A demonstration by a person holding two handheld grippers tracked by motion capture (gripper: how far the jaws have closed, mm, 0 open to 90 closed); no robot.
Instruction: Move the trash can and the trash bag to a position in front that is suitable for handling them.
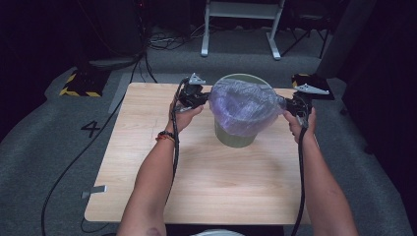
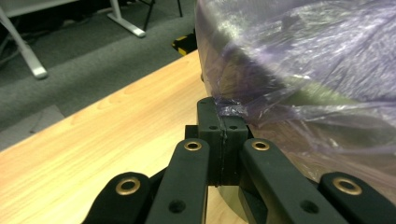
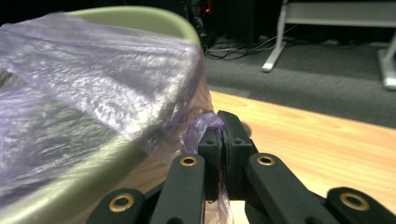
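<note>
A pale green bin (image 1: 235, 136) stands on the wooden table (image 1: 147, 162), toward its far side. A thin purple plastic bag (image 1: 243, 105) is stretched over the bin's mouth and hangs down its front. My left gripper (image 1: 205, 100) is shut on the bag's left edge (image 2: 233, 109), beside the bin's left side. My right gripper (image 1: 287, 104) is shut on the bag's right edge (image 3: 205, 126), beside the green rim (image 3: 140, 18). In the left gripper view the bin (image 2: 322, 93) shows dark through the film. Both hands hold the bag taut between them.
Grey carpet surrounds the table. A white desk frame (image 1: 241, 24) stands behind it, with cables on the floor. A yellow-and-black striped block (image 1: 78, 83) lies at the far left, and a dark one (image 1: 307, 81) sits behind the right gripper.
</note>
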